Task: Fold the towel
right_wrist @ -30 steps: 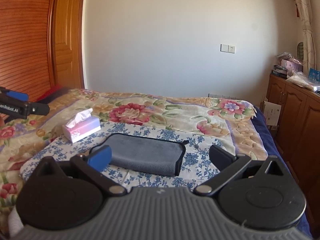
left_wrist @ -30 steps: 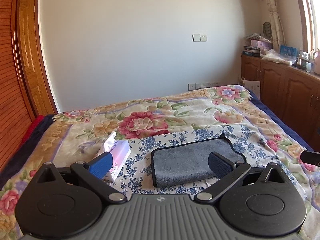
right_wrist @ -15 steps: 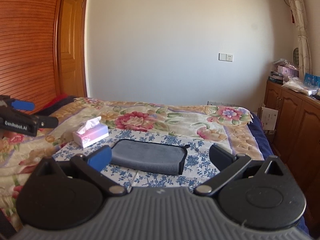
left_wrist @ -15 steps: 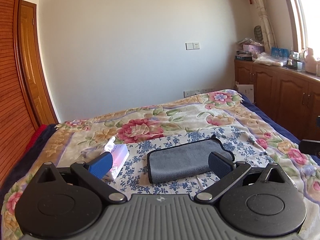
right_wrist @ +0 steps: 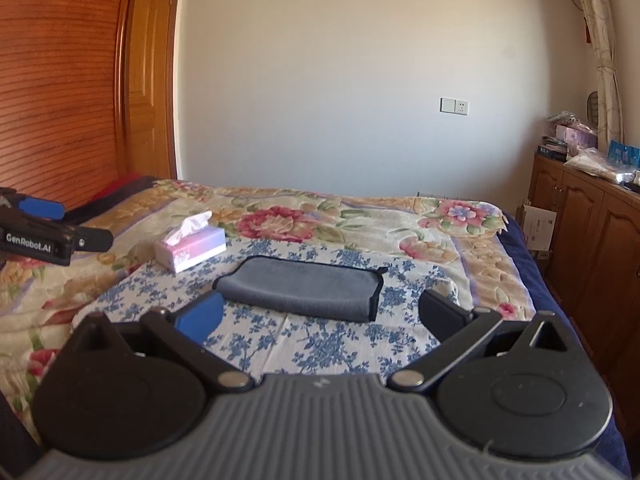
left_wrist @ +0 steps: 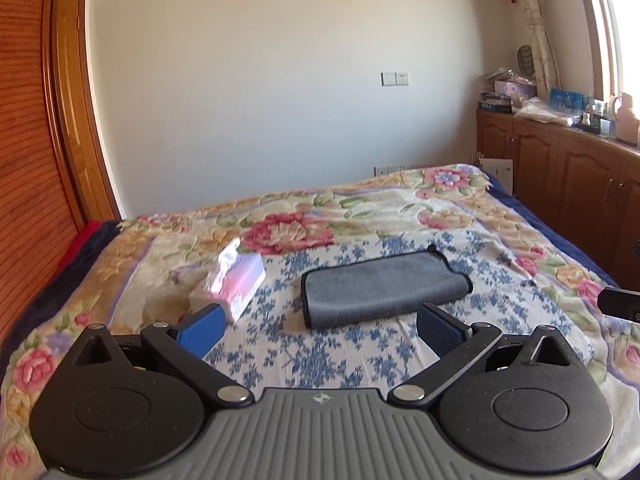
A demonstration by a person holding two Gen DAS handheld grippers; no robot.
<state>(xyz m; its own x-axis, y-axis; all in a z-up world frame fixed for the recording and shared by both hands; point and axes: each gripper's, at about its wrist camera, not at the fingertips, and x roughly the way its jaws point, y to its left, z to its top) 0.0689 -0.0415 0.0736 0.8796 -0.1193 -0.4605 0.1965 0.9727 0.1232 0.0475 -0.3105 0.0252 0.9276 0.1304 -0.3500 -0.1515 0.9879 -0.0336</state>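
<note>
A grey towel (left_wrist: 380, 288) lies folded in a flat rectangle on a blue-flowered white cloth (left_wrist: 360, 356) on the bed; it also shows in the right wrist view (right_wrist: 304, 286). My left gripper (left_wrist: 320, 330) is open and empty, held back from the towel's near edge. My right gripper (right_wrist: 320, 316) is open and empty, also short of the towel. The left gripper's side shows at the left edge of the right wrist view (right_wrist: 48, 236).
A pink tissue box (left_wrist: 230, 282) stands left of the towel, also in the right wrist view (right_wrist: 190, 246). The bed has a floral blanket (left_wrist: 400, 208). Wooden cabinets (left_wrist: 560, 168) line the right wall, a wooden wardrobe (right_wrist: 60, 80) the left.
Both grippers have pulled back and up from the towel, which now looks smaller and farther. The towel has not moved.
</note>
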